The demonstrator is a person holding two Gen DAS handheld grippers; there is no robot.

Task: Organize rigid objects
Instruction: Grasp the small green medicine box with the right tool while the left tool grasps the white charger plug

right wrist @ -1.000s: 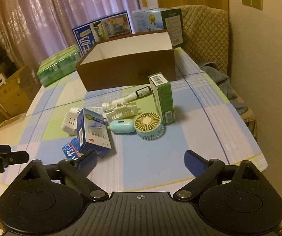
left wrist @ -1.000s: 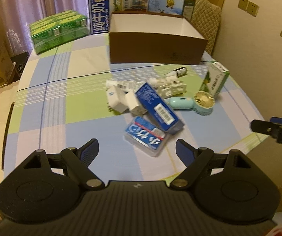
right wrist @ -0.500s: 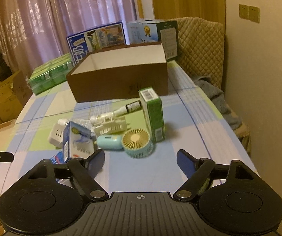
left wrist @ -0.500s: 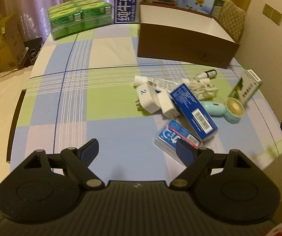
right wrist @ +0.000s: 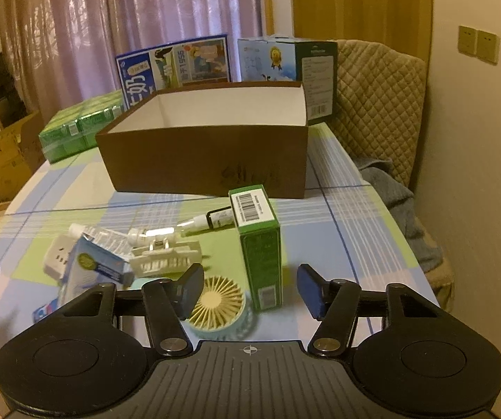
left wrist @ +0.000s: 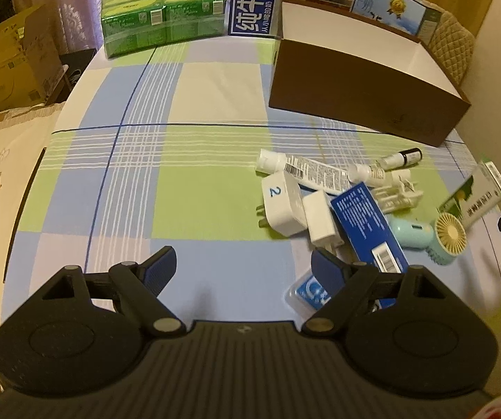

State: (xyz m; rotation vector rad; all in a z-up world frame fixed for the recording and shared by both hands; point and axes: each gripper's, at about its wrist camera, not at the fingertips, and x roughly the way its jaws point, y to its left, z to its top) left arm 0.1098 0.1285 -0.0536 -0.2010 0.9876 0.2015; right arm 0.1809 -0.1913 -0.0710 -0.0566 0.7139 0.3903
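Observation:
A pile of small items lies on the checked tablecloth (left wrist: 180, 188): a white plug adapter marked 2 (left wrist: 282, 206), a blue box (left wrist: 369, 223), a tube (left wrist: 306, 169), a white clip (right wrist: 166, 256), a small fan (right wrist: 220, 309) and an upright green box (right wrist: 261, 248). An open brown cardboard box (right wrist: 208, 160) stands behind them. My left gripper (left wrist: 243, 267) is open, hovering left of the pile. My right gripper (right wrist: 250, 288) is open, its fingers on either side of the green box and close above the fan.
A green shrink-wrapped pack (left wrist: 163, 17) and milk cartons (left wrist: 254, 0) stand at the table's far edge. A quilted chair (right wrist: 383, 104) with a grey cloth (right wrist: 400, 209) is on the right. Cardboard boxes (left wrist: 9, 66) sit on the floor at left.
My left gripper has swung left, so the pile now lies to its right. My right gripper has moved forward and lower, closing in on the green box and fan.

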